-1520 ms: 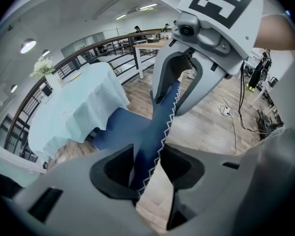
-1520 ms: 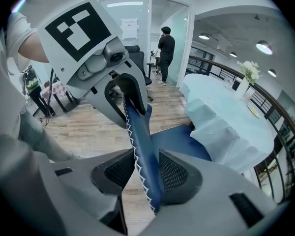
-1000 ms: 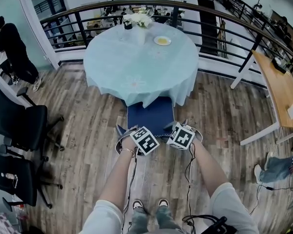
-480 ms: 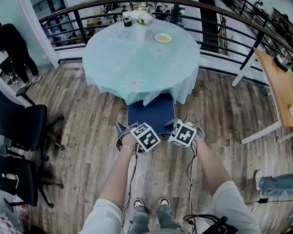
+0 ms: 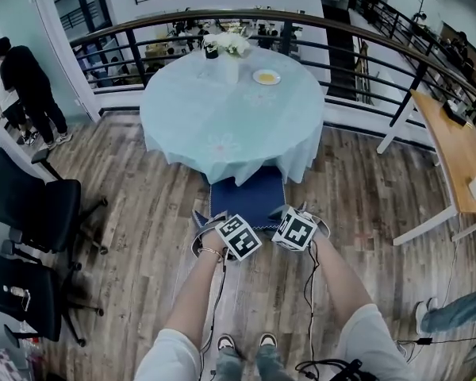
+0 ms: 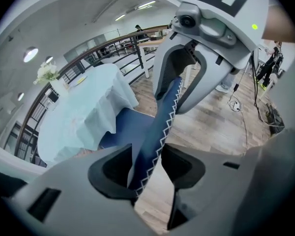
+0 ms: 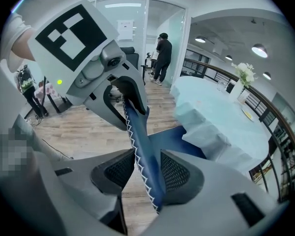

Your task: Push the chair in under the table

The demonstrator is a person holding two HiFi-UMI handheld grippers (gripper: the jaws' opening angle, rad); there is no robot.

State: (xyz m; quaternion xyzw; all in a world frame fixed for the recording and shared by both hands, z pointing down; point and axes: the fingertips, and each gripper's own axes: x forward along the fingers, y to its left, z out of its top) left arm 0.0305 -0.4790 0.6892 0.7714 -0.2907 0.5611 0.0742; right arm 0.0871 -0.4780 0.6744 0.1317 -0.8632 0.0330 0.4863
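Observation:
A blue chair stands at the near edge of a round table (image 5: 222,109) with a pale blue cloth; its seat (image 5: 246,197) lies partly beneath the cloth's hem. The chair's back (image 6: 160,127), blue with white zigzag stitching, runs between both grippers. My left gripper (image 5: 210,227) is shut on its left end, with the back between the pads (image 6: 147,168); these jaws have just eased open slightly. My right gripper (image 5: 305,221) is shut on the right end, its ribbed pads on either side of the back (image 7: 140,151). Each gripper shows in the other's view.
A vase of flowers (image 5: 228,50) and a small plate (image 5: 266,76) sit at the table's far side. Black office chairs (image 5: 32,205) stand at the left, a wooden desk (image 5: 452,157) at the right. A curved railing (image 5: 365,38) runs behind. A person (image 5: 28,86) stands far left.
Both grippers stay on the chair's back and the chair has barely shifted. The person at the far left has stepped along, and the legs at the lower right have moved.

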